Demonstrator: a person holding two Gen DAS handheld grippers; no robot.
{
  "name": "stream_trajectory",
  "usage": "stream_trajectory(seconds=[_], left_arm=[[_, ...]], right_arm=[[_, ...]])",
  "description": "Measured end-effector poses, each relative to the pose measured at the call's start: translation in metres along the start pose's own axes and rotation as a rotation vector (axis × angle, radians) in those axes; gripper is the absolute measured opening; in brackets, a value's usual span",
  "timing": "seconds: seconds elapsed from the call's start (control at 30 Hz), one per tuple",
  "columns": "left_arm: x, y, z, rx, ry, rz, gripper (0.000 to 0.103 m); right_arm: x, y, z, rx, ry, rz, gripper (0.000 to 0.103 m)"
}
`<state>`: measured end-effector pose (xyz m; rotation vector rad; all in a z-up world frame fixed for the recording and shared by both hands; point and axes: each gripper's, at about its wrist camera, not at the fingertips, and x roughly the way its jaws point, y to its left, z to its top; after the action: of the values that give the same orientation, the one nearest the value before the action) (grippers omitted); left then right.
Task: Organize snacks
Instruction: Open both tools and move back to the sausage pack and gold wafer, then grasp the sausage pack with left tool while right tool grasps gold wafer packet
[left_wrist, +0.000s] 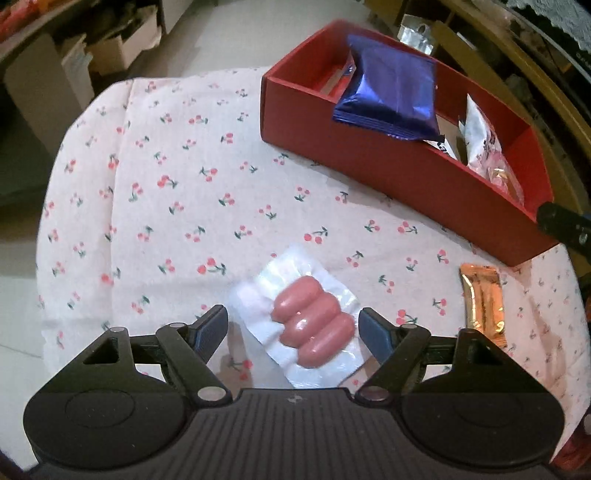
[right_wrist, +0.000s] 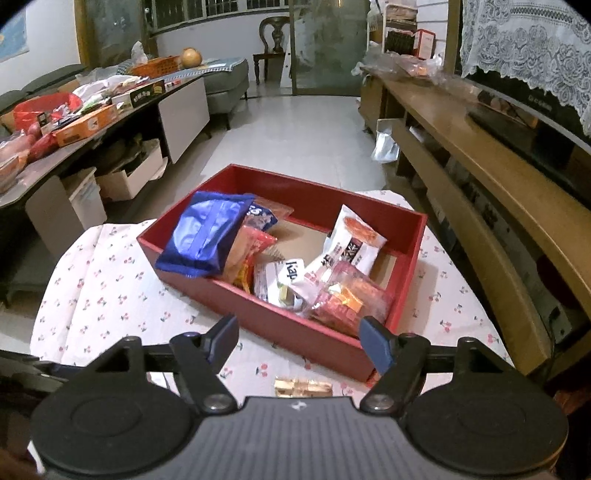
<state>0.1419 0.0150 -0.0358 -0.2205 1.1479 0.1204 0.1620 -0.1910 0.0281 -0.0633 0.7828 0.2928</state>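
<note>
Red cardboard box (right_wrist: 280, 325) on the cherry-print tabletop (left_wrist: 177, 192) is already loaded with a blue foil packet (right_wrist: 207, 236) and other wrapped snacks. Left outside are a clear vacuum pack of pink sausages (left_wrist: 310, 325), bracketed untouched by the spread left claw (left_wrist: 293, 328), and a gold foil bar (left_wrist: 482, 299). The right claw (right_wrist: 299, 341) is held apart, empty; nothing is seen blocking either.

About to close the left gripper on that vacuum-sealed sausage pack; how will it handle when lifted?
The sausage pack probably has a firm core: three plump sausages sit tightly sealed side by side. Its wide clear plastic border looks thin, so it likely flops. The glossy film may be slippery between the open left gripper pads, so grip across the sausages.
</note>
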Motion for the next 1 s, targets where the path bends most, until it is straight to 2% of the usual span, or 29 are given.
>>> stream_trajectory(seconds=[0.23, 0.3, 0.37, 0.43, 0.53, 0.63, 0.73, 0.9, 0.97, 1.0], left_arm=[[0.021, -0.011, 0.009, -0.042, 0.023, 0.022, 0.093], [0.025, -0.014, 0.008, -0.028, 0.006, 0.037, 0.094], [0.022, -0.017, 0.004, 0.012, 0.003, 0.063, 0.086], [0.018, -0.017, 0.0, 0.045, 0.003, 0.069, 0.082], [0.014, -0.014, -0.004, 0.058, 0.016, 0.055, 0.081], [0.007, -0.012, -0.008, 0.071, 0.022, 0.034, 0.067], [0.0, -0.011, -0.01, 0.09, 0.029, -0.004, 0.065], [0.006, -0.006, -0.013, 0.082, 0.044, -0.031, 0.069], [0.008, -0.007, -0.015, 0.085, 0.043, -0.037, 0.082], [0.009, -0.008, -0.015, 0.089, 0.047, -0.036, 0.085]], right_arm=[[0.003, -0.008, -0.003, 0.024, 0.026, 0.022, 0.074], [0.003, -0.01, -0.004, 0.025, 0.029, 0.017, 0.074], [0.003, -0.014, -0.004, 0.029, 0.035, 0.018, 0.074], [0.004, -0.015, -0.005, 0.027, 0.041, 0.018, 0.074], [0.008, -0.018, -0.007, 0.037, 0.071, 0.037, 0.074], [0.013, -0.023, -0.013, 0.047, 0.114, 0.049, 0.074], [0.023, -0.03, -0.025, 0.061, 0.172, 0.05, 0.074], [0.043, -0.041, -0.035, 0.143, 0.251, 0.069, 0.074], [0.052, -0.04, -0.037, 0.178, 0.273, 0.096, 0.075], [0.055, -0.038, -0.037, 0.179, 0.283, 0.103, 0.075]])
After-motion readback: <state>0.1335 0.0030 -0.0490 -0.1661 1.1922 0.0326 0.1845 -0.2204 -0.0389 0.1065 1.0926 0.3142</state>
